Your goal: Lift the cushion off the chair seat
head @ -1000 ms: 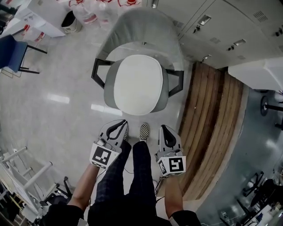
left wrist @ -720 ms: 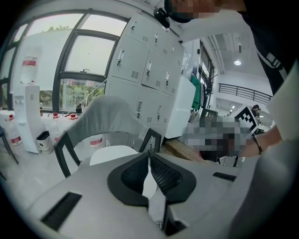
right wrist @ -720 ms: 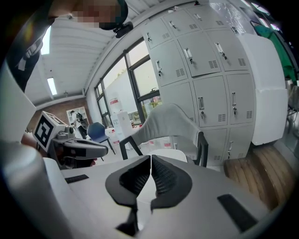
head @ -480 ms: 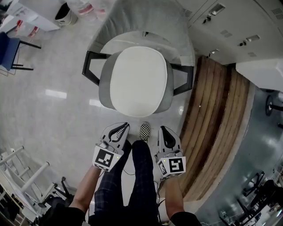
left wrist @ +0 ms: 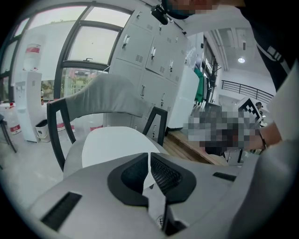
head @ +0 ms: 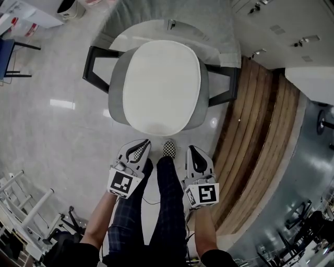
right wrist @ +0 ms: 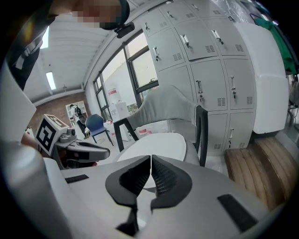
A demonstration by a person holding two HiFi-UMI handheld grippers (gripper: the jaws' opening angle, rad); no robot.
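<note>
Both grippers are in front of the chair, and neither one has anything in it. The left gripper (head: 141, 144) has its jaws pressed together, the dark ribbed pads meeting at the tips. The right gripper (head: 192, 151) is the same, jaws together with nothing between them. Each points forward and slopes down, with its marker cube at the near end, left cube (head: 121, 183) and right cube (head: 202, 195).

The white cushion (head: 162, 86) lies straight ahead of both sets of tips, flat on the grey seat (head: 118, 101) and filling most of it. Its front edge is near the gripper tips but clearly apart from them, and a strip of shiny floor (head: 62, 135) shows between. Nothing touches the cushion.

Beyond the cushion, on the far side from the grippers, the grey backrest (head: 172, 15) curves around. A black armrest (head: 93, 68) stands ahead and to the left of the left gripper, and another (head: 229, 86) stands ahead and to the right of the right gripper.

Between the two grippers sits a checkered shoe (head: 169, 148), toe toward the seat, with the person's dark plaid trouser leg (head: 167, 208) running back from it. To the right of the right gripper there is a slatted wooden platform (head: 255, 130). Past that, ahead and to the right, stands a bank of grey lockers (right wrist: 210, 51). Well off to the left of the left gripper is a blue chair (head: 8, 57).
</note>
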